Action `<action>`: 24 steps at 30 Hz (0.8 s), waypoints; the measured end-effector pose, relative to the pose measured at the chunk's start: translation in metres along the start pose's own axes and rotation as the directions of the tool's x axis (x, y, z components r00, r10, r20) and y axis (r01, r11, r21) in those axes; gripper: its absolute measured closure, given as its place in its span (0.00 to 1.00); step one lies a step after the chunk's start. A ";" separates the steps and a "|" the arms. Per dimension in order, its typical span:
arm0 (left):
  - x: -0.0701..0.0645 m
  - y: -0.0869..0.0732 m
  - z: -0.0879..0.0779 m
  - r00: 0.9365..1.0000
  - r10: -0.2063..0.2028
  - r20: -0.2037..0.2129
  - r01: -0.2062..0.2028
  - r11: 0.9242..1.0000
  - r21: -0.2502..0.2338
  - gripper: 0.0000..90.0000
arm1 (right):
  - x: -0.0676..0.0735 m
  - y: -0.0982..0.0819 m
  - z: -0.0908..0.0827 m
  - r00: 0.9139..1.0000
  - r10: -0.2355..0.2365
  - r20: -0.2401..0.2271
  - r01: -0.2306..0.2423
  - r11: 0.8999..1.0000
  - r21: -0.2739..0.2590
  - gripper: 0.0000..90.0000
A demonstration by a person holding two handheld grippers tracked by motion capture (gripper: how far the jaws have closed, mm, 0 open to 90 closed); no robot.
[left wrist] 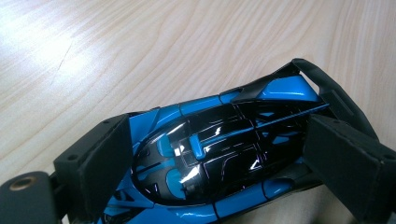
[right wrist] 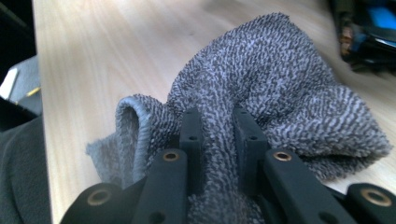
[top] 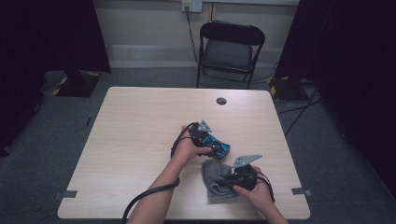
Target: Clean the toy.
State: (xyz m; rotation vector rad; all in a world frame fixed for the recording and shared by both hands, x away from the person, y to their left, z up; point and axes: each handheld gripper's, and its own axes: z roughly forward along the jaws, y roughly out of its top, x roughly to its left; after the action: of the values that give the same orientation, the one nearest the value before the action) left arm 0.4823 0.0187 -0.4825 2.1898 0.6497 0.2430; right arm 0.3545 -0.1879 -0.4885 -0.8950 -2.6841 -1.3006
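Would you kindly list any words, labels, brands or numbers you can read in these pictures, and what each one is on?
None can be read.
Blue and black toy car: glossy panels, no lettering visible.
Grey cloth: plain weave, no tag showing.
Wall socket: too small to tell any marking.

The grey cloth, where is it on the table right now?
The grey cloth lies near the table's front edge, right of centre in the high view, pinched in the right claw, just in front of the blue toy car.
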 end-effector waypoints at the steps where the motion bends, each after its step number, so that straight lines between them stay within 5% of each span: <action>1: 0.000 0.000 0.000 1.000 0.000 0.000 0.000 1.000 0.000 0.09 | 0.003 0.001 0.001 1.000 -0.010 0.000 0.010 1.000 0.004 0.85; 8: 0.000 0.000 0.000 1.000 0.000 0.001 0.000 1.000 -0.004 0.09 | 0.005 0.007 -0.009 0.999 -0.045 0.008 0.045 0.999 -0.008 0.84; 15: 0.000 0.000 0.000 1.000 0.000 0.001 0.000 1.000 0.000 0.09 | -0.007 0.002 -0.021 0.997 -0.045 0.069 0.044 0.999 0.005 0.78; 22: 0.000 0.000 0.000 1.000 0.001 0.000 -0.001 1.000 -0.004 0.09 | -0.017 -0.004 -0.033 0.985 0.030 0.172 -0.034 0.999 0.020 0.67; 24: -0.001 -0.001 0.000 1.000 0.000 -0.002 0.000 1.000 -0.006 0.09 | -0.019 -0.007 -0.039 0.970 0.082 0.228 -0.085 0.996 0.003 0.64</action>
State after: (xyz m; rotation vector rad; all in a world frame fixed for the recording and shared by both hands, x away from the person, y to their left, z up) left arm 0.4816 0.0189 -0.4830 2.1845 0.6492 0.2463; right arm 0.3590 -0.2286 -0.4731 -1.2120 -2.7798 -1.2315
